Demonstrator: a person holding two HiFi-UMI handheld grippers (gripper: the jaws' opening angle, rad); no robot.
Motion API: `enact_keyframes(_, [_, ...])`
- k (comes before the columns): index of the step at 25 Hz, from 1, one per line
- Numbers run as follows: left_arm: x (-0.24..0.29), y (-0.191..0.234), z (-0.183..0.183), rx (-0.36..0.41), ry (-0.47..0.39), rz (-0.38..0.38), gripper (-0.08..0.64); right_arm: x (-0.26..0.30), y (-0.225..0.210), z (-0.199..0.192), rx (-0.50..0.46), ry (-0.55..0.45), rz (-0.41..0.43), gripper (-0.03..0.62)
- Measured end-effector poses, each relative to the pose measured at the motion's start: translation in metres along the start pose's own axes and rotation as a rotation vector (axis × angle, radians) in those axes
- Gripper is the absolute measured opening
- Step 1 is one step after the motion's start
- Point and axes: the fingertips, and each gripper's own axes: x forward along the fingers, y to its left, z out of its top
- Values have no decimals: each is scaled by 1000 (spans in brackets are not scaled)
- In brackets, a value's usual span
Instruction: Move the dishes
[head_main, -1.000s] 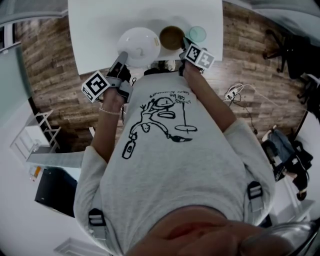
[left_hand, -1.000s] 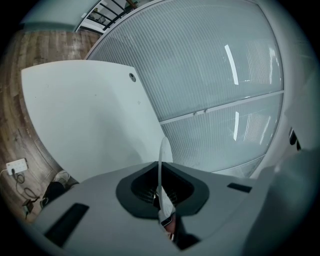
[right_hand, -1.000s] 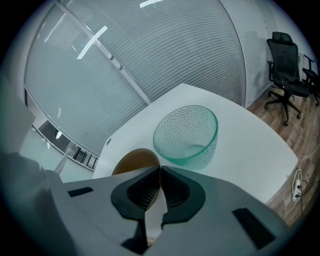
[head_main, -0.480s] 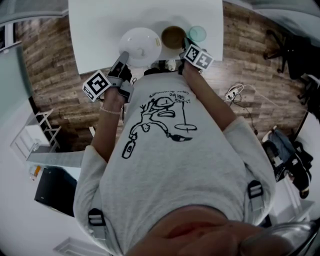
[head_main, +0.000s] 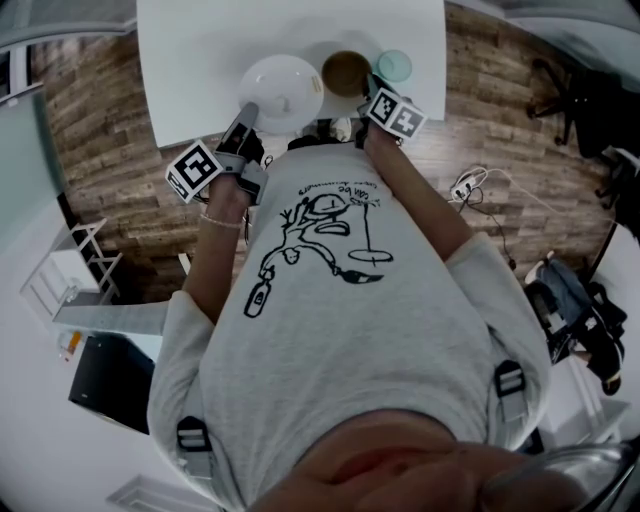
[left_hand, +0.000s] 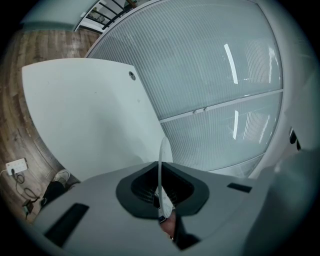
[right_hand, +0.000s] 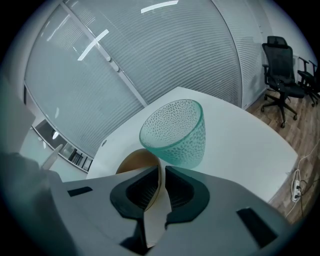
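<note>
Presently both grippers are engaged at the near edge of the white table (head_main: 200, 60). Left gripper (left_hand: 161, 194): jaws closed on the thin rim of the white dish (head_main: 280, 90), which its own view shows edge-on as a narrow white line running up from between the dark pads. From the head view the dish sits over the table's near part, left of the other two dishes; whether it is lifted off the surface cannot be told. Right gripper (right_hand: 161, 192): jaws shut tight on the rim of the brown bowl (head_main: 346, 72), with the tan wall pinched between the ribbed pads (right_hand: 180, 187) and the bowl's interior showing to the left of the grip. Green textured glass cup (right_hand: 175, 131) stands just beyond the brown bowl, on its right in the head view; contact between the two cannot be judged. The person's forearms run down from the marker cubes on either side of a grey printed T-shirt (head_main: 340, 330). Wood-plank floor (head_main: 100, 110) surrounds the table, and black office chairs (right_hand: 281, 75) stand well off to the right.
</note>
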Motion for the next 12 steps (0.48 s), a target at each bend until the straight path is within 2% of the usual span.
enact_keyframes(12, [-4,7,2,19,-37,-15,9,-28,0,7,-7,-22,4,49])
